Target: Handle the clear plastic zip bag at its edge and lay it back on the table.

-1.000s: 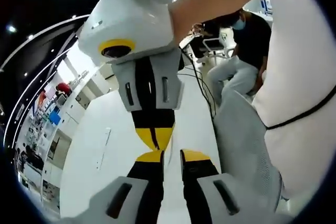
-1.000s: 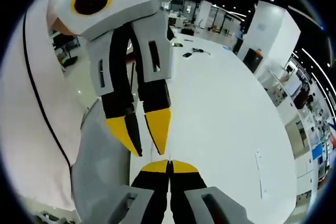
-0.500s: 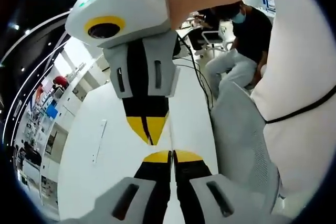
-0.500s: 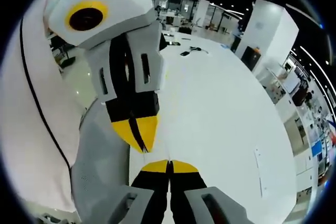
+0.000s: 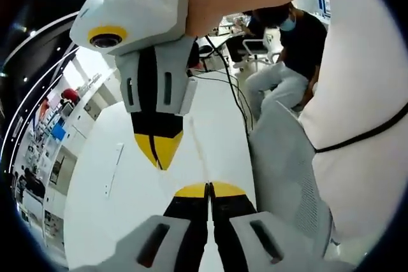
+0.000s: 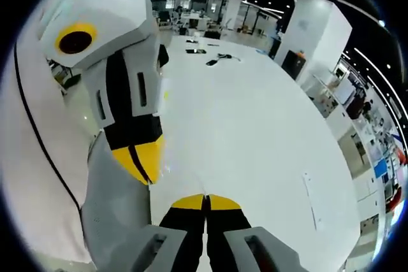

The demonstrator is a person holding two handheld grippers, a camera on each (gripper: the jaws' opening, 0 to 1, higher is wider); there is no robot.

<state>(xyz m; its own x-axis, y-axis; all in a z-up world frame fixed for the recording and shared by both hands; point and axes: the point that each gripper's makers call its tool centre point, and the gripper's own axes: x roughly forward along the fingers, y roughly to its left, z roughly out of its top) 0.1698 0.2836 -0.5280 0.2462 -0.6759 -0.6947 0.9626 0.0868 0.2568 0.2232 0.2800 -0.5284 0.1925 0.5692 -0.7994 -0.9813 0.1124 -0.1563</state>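
Both pairs of jaws are pressed together: the left gripper [image 5: 209,186] and the right gripper [image 6: 205,197] each pinch what looks like the edge of the clear plastic zip bag [image 5: 199,151], a faint glossy strip stretched between their yellow tips, though the film is too transparent to tell how much each has caught. The bag hangs in the air above the white table [image 6: 255,125], beside a grey mesh chair back [image 5: 287,164]. To lay it flat, I judge both grippers should lower together, keeping the edge taut and level before releasing.
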